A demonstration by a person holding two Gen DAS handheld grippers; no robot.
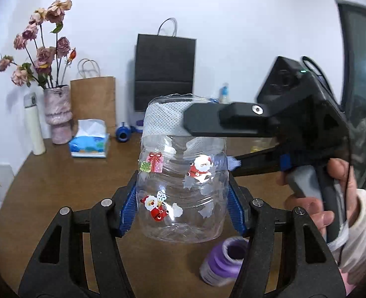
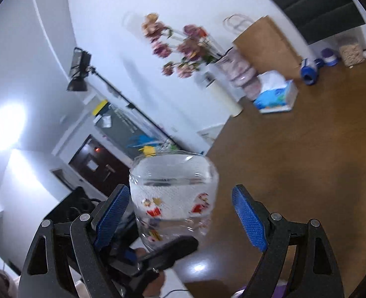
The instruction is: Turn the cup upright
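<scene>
A clear plastic cup (image 1: 183, 188) with Santa and gift stickers is held above the brown table (image 1: 66, 173). My left gripper (image 1: 183, 207) is shut on its sides, blue pads pressing both walls. The cup's closed base faces up, so it looks upside down. My right gripper (image 1: 209, 144) comes in from the right, its fingers straddling the cup's upper part, apart from it. In the right wrist view the cup (image 2: 174, 193) sits between the right gripper's (image 2: 180, 217) spread blue pads (image 2: 248, 219), touching the left pad only or neither; the view is tilted and blurred.
A purple spool (image 1: 223, 260) lies on the table under the cup. At the back stand a tissue box (image 1: 89, 145), a vase of dried flowers (image 1: 57, 115), a white bottle (image 1: 34, 126), a brown paper bag (image 1: 93, 99), a black bag (image 1: 165, 72) and a blue object (image 1: 123, 134).
</scene>
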